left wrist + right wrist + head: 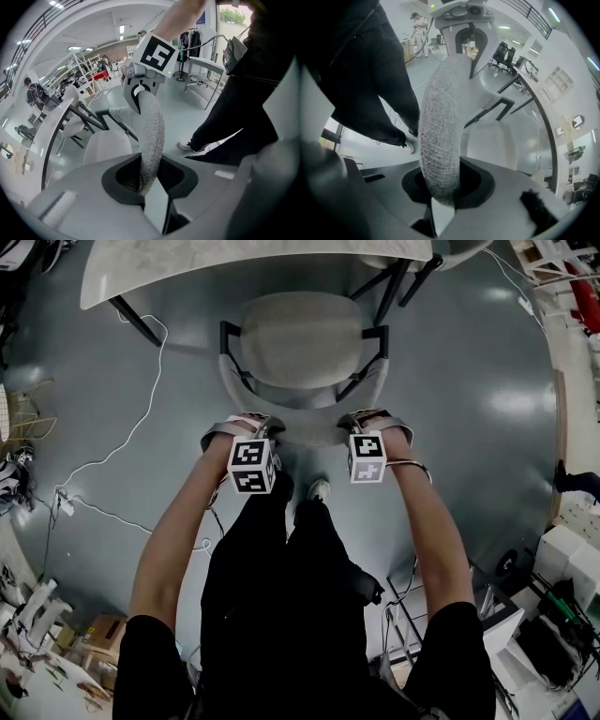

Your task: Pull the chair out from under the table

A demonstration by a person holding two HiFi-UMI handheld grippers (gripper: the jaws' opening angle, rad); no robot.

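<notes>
Your left gripper (246, 425) and right gripper (370, 420) are clamping the chair back (309, 430); pull both evenly. Avoid twisting it.

Obs: chair backrest (440, 136) is grey woven cloth, coarse and nubbly. Seat (300, 338) is pale cloth, matt. Chair frame (374, 332) is black, matt, metal by look. Surface (234, 263) is pale, smooth, faintly marbled. Floor (469, 409) is grey-blue, glossy, mirroring lamps.
</notes>
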